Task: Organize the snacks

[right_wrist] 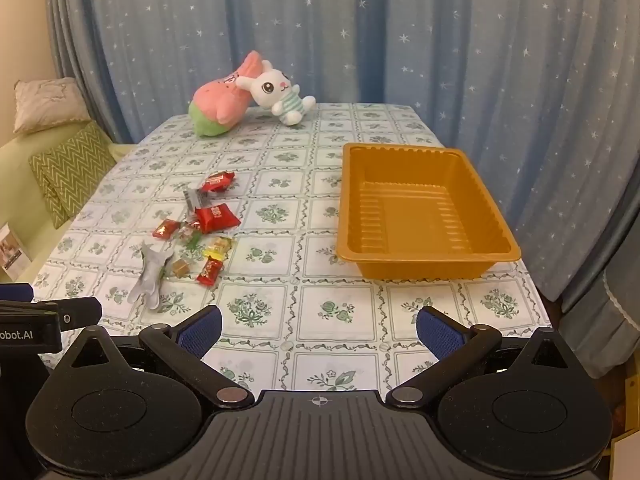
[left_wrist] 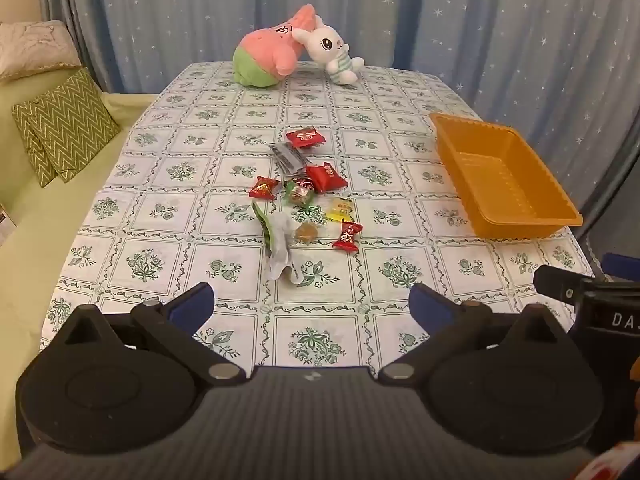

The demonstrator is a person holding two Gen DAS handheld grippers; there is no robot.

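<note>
Left gripper (left_wrist: 311, 300), seen along its own two fingers: the jaws stand spread wide with nothing between them, its blue pads (left_wrist: 192, 304) hanging above the near part of the table (left_wrist: 400, 344) and tilted downward toward it. Right gripper (right_wrist: 319, 326): likewise released and empty, its pads over the near edge of the same table; part of its black body also shows at the right border of the left wrist view.

Ahead of the left gripper, near the middle of the floral tablecloth (left_wrist: 224, 168), lies a loose cluster of wrapped snacks (left_wrist: 308, 196) — several red candies, among them a red square packet (left_wrist: 326, 178) and a small red one (left_wrist: 347, 236) at the near right of the group, a yellow wrapper (left_wrist: 339, 209), a caramel-coloured sweet (left_wrist: 306, 233), a grey striped sachet (left_wrist: 288, 158), and a long white-and-green wrapper (left_wrist: 278, 248) nearest the gripper. All rest on the cloth; some touch or overlap.

To the right of the cluster, well apart from it, sits an orange plastic tray (right_wrist: 416, 152) — directly ahead of the right gripper, no snack inside.

At the far edge of the table a pink-and-green plush (left_wrist: 266, 54) leans against a white rabbit plush (left_wrist: 332, 50). Behind them hangs a blue star-patterned curtain (right_wrist: 440, 40); left of the table, a pale green sofa (left_wrist: 48, 216) carries zigzag cushions (left_wrist: 66, 124).
</note>
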